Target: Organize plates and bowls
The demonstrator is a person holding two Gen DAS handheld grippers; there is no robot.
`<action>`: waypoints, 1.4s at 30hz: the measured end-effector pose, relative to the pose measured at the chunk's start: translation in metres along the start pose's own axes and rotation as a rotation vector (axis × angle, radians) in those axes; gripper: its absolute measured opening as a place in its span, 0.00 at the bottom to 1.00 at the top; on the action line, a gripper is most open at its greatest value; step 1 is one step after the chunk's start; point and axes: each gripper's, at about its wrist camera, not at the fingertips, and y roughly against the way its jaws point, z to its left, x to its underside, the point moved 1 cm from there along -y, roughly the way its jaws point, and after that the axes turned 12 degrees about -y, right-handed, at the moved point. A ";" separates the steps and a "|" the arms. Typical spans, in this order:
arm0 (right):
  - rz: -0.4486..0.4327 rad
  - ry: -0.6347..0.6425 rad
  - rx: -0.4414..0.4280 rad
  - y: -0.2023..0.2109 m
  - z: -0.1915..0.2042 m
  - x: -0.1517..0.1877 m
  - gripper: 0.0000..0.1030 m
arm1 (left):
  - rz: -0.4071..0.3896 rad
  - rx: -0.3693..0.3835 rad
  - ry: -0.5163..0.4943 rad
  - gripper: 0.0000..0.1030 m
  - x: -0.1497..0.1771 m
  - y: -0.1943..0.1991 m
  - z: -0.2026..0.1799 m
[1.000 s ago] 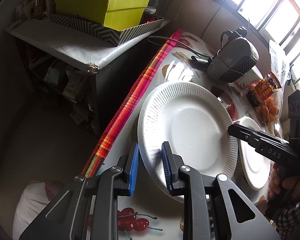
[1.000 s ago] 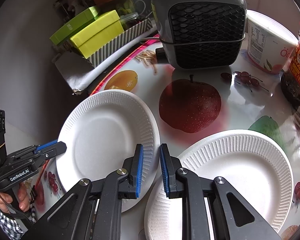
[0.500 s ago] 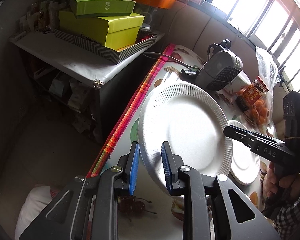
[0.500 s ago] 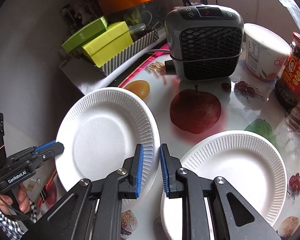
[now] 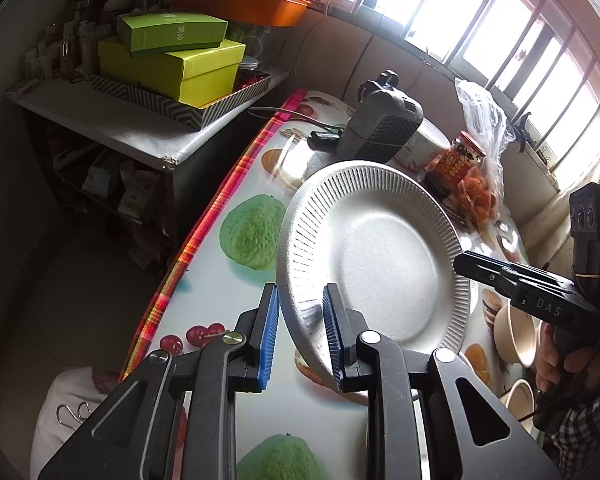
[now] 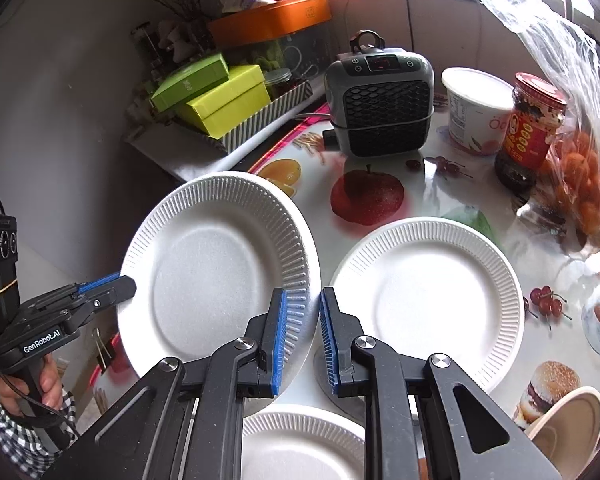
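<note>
My left gripper [image 5: 300, 334] is shut on the near rim of a white paper plate [image 5: 380, 252] and holds it tilted above the table. That plate [image 6: 216, 276] shows at the left of the right wrist view, with the left gripper [image 6: 124, 284] on its left rim. My right gripper [image 6: 303, 338] is open and empty, its fingers just right of the lifted plate's edge. A second paper plate [image 6: 428, 300] lies flat on the table to the right. A third plate [image 6: 300, 440] lies under the right gripper. Tan bowls [image 5: 516, 338] [image 6: 568, 420] sit at the right.
A grey heater [image 6: 380, 104], a white tub [image 6: 476, 108], a red-lidded jar [image 6: 532, 128] and a bag of oranges [image 6: 580, 176] stand at the back of the fruit-print table [image 6: 380, 200]. A shelf with green boxes [image 5: 172, 64] stands left of the table edge.
The left gripper has lifted the plate off the table and tilted it, moving it right and toward the near side. The right gripper has pulled back, bringing a third plate into view.
</note>
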 end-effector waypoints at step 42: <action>0.108 -0.093 0.177 0.050 -0.066 0.131 0.16 | 0.200 0.091 -0.183 0.23 0.093 -0.022 -0.100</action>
